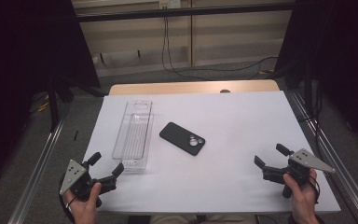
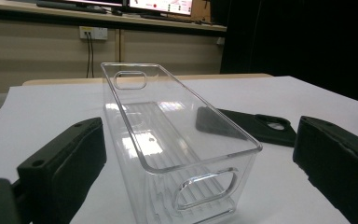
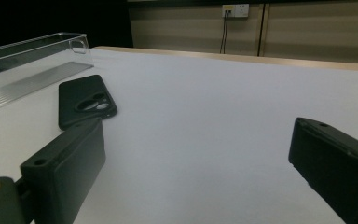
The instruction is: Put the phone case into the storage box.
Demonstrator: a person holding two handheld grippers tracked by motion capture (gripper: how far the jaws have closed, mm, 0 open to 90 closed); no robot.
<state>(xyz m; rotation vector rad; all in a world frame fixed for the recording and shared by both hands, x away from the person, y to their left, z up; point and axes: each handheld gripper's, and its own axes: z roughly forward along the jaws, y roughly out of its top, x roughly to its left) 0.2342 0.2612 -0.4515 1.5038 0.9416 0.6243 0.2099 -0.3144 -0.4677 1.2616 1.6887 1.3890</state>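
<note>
Both grippers stand released, the left gripper point(image 1: 106, 164) lined up on the near end of the clear bin point(image 1: 134, 135), apparently to steady it, while the black phone case point(image 1: 182, 138) lies flat just right of that bin, well apart from the waiting right gripper point(image 1: 270, 155).

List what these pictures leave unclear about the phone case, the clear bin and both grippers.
- Phone case, left gripper view: near end blurred behind the clear bin wall.
- Clear bin, right gripper view: cut off by the left edge.
- Left gripper and right gripper, high view: pad surfaces too small.
</note>
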